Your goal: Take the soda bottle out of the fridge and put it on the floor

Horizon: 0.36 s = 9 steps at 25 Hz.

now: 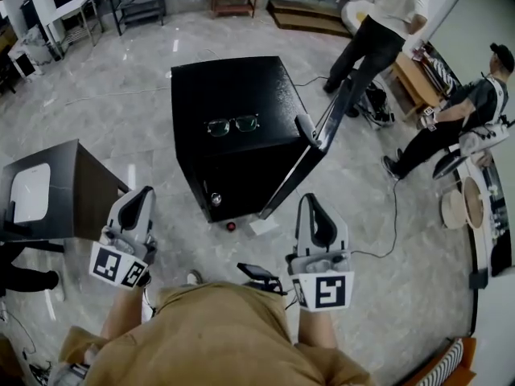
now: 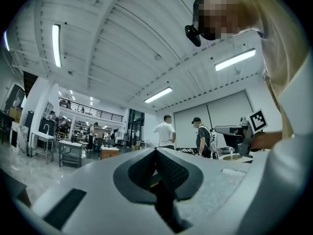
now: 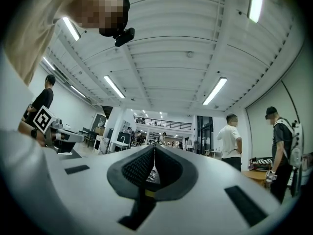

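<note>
Standing back from the open fridge, the person held the left gripper and right gripper pinched shut, empty. No bottle showed plainly: a small red thing on the floor by the door might have been it, or it sat inside unseen.

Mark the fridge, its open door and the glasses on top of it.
fridge (image 1: 229,83), head view, bare part of the black top panel.
fridge door (image 1: 294,175), head view, midway along the open door.
glasses (image 1: 232,125), head view, bridge between the two lenses.
</note>
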Available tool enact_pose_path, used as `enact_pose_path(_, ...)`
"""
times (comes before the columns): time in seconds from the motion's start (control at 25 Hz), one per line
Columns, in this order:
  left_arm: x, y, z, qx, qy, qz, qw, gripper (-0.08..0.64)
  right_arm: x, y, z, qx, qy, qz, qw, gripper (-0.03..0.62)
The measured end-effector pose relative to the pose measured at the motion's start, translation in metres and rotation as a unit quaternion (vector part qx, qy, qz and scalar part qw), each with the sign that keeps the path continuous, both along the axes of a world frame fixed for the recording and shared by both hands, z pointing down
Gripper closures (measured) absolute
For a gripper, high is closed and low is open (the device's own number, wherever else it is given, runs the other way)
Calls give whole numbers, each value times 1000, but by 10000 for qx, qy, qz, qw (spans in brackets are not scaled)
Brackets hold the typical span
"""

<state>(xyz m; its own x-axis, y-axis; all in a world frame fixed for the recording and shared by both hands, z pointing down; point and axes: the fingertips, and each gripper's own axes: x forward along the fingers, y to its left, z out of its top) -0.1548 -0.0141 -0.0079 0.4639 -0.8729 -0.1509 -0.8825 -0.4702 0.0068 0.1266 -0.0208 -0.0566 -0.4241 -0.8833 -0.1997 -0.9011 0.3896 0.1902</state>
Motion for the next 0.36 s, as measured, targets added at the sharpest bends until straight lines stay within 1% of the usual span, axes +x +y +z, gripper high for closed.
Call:
enact_pose_path(0.2, 5, 0, -3, -25, 0, 128, 9999, 558, 3, 7, -2, 36, 18, 76, 10000, 591)
enact_pose_path(0.36, 7, 0, 2, -53, 18, 193, 9998, 558, 5, 8, 4, -38, 91, 123, 9999, 591)
